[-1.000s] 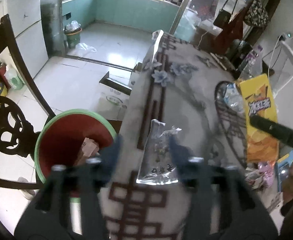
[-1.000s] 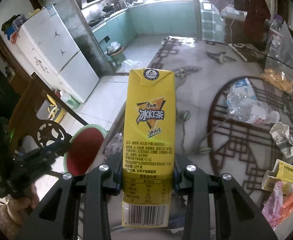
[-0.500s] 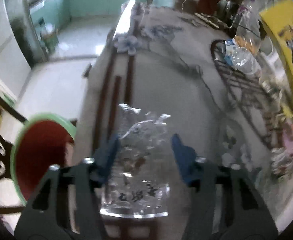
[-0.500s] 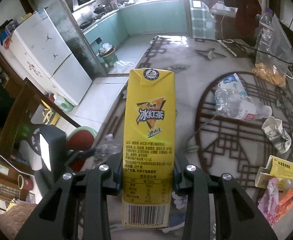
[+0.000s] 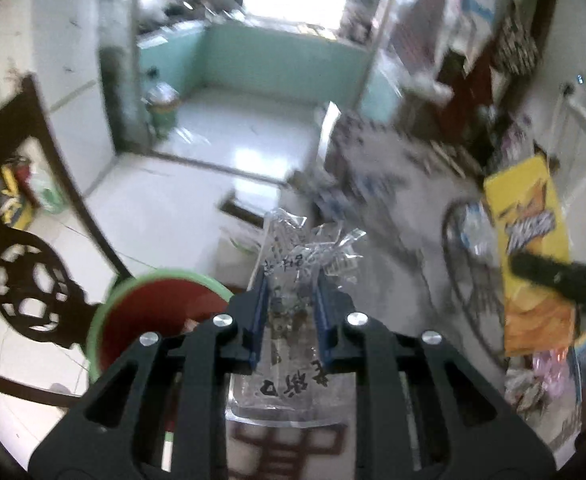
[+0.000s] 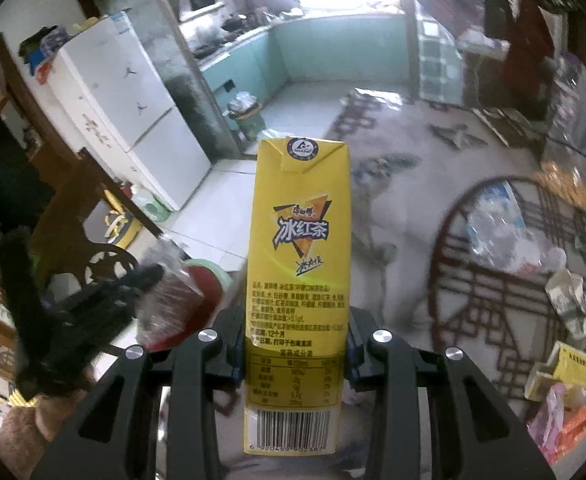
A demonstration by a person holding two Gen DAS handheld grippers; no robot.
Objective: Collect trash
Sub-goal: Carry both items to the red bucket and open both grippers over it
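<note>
A clear crinkled plastic wrapper [image 5: 293,256] with black print is lifted off the table edge. My left gripper [image 5: 291,280] is closing down on it, and its blue pads press the wrapper from both sides. Just below and to the left stands a red bin with a green rim [image 5: 109,320]. The right wrist view shows the left gripper [image 6: 149,276] holding the wrapper [image 6: 165,304] in front of that bin [image 6: 213,276]. My right gripper [image 6: 295,340] is shut on a tall yellow iced-tea carton [image 6: 299,240], held upright above the table; the carton [image 5: 529,240] also shows at the right of the left wrist view.
On the patterned tablecloth [image 6: 405,208] lie a crushed clear bottle [image 6: 493,232], a crumpled paper cup [image 6: 569,300], a small yellow box [image 6: 573,368] and pink and orange wrappers [image 6: 561,412]. A dark carved chair [image 5: 25,280] stands left of the bin. A white fridge [image 6: 125,120] is behind.
The left gripper's jaws closed from wide apart onto the clear wrapper and raised it off the table, near the bin. The right gripper kept its hold on the carton.
</note>
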